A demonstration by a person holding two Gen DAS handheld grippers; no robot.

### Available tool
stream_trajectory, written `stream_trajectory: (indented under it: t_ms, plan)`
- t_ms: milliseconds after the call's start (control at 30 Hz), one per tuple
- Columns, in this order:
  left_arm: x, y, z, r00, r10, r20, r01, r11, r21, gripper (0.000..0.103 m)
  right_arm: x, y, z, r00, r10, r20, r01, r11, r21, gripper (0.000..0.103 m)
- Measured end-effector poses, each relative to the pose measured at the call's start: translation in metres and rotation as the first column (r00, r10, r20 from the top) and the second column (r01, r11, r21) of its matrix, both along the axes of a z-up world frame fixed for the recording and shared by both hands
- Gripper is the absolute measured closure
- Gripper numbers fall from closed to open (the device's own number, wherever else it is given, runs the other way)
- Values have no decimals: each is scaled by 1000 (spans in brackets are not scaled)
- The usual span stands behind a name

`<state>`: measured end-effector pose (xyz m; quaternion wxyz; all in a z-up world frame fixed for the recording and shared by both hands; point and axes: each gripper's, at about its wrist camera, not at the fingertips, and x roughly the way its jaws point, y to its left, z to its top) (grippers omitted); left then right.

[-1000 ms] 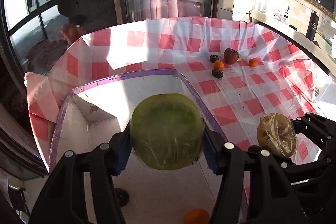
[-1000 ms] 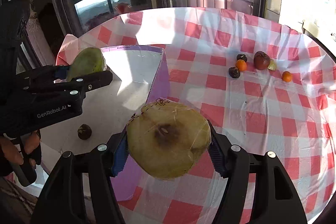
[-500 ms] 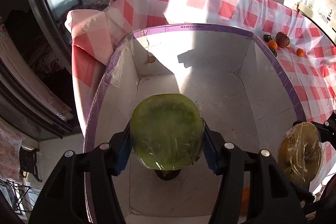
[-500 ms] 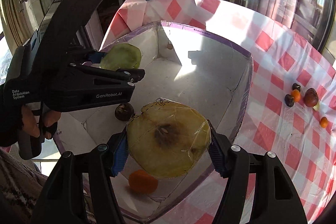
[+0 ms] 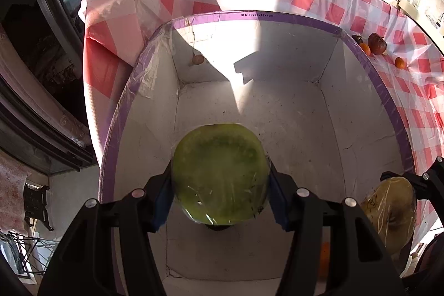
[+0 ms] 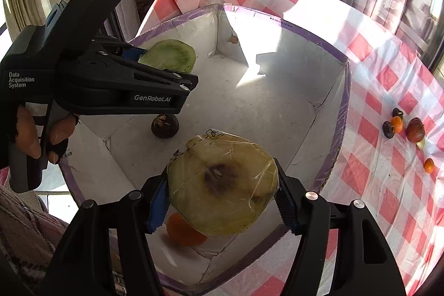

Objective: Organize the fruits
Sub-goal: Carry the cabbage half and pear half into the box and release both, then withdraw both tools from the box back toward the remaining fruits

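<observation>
Landmark = white cardboard box (image 5: pixel 277 113) w/ purple-taped rim, sitting on red-and-white checked tablecloth (image 6: pixel 388 79).

Left gripper (image 5: pixel 220 185) is above the box interior, jaws pinching a green fruit half (image 5: pixel 220 174) wrapped in cling film; blue pads press both its sides. In the right wrist view the same gripper (image 6: pixel 155 65) sits over the box's left side, green half (image 6: pixel 169 54) poking out past its black fingers, a hand (image 6: pixel 41 135) on the grip at far left.

Right gripper (image 6: pixel 222 196) is over the near part of the box, jaws clamped on a yellowish pear half (image 6: pixel 222 185), also film-wrapped, cut face w/ brown core toward the camera. From the left wrist view that pear half (image 5: pixel 388 212) shows near the box's right wall, low in frame.

Inside the box: 1 dark round fruit (image 6: pixel 165 125) on the floor near the left wall, 1 orange fruit (image 6: pixel 184 230) on the floor by the near wall, partly hidden behind the pear half. A small tan blob (image 6: pixel 234 39) sits on the far-corner wall; can't tell what it is.

Outside the box, to its right on the cloth, well apart from it: cluster of small fruits — 2 dark ones (image 6: pixel 388 129), 1 small orange (image 6: pixel 397 124), 1 reddish-brown fruit (image 6: pixel 415 129), plus 1 more small orange (image 6: pixel 429 165) a bit nearer the camera.
</observation>
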<state>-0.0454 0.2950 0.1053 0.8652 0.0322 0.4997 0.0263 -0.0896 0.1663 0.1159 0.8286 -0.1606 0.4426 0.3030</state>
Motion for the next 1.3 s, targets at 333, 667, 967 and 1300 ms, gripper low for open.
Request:
stream_trajectory:
  t_ms: [333,667,967,1300]
  plan:
    - [4,-7,-6,999,-32,-32,33,999,35,33,1,3,-2,1000,-1,6,2,1000,-30,36]
    - [6,-7,-7,999,-33,-38,34,999,42,24,1,0,-3,1000,-18,-4,18,1000,-9,32]
    - [3,-17,-4,998,-66,-12,67,990,123,21,-2,-1,-2,1000,-19,5,19,1000,4,30]
    - [3,-29,6,996,-80,37,71,975,208,20,3,-49,25,973,-219,75,207,968,144,29]
